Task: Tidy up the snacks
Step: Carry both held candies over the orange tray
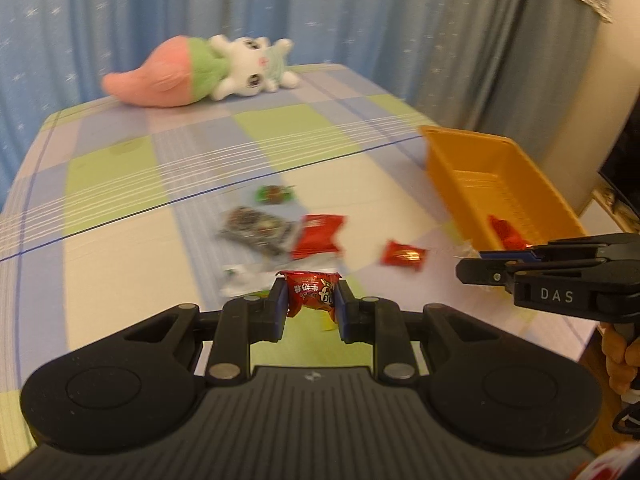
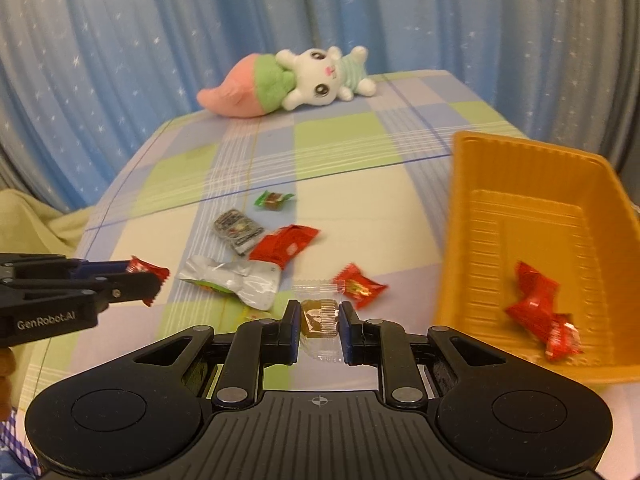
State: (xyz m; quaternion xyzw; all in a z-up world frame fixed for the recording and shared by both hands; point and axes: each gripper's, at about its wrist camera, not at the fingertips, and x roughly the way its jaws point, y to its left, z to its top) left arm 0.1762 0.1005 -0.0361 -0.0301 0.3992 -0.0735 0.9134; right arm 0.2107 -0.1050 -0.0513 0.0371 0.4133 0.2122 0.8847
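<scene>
Snacks: left gripper clamps a red packet, print blurred. Right gripper pinches a clear-wrapped brown candy. Orange tray, near edge cut off, holds red packets; other wrappers smeared on checked cloth.

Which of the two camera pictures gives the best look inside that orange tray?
The right wrist view. There the orange tray fills the right side, its ribbed floor open to sight, with red snack packets lying in its near corner. The left wrist view shows the tray farther off, blurred, with the right gripper covering its near corner.
</scene>
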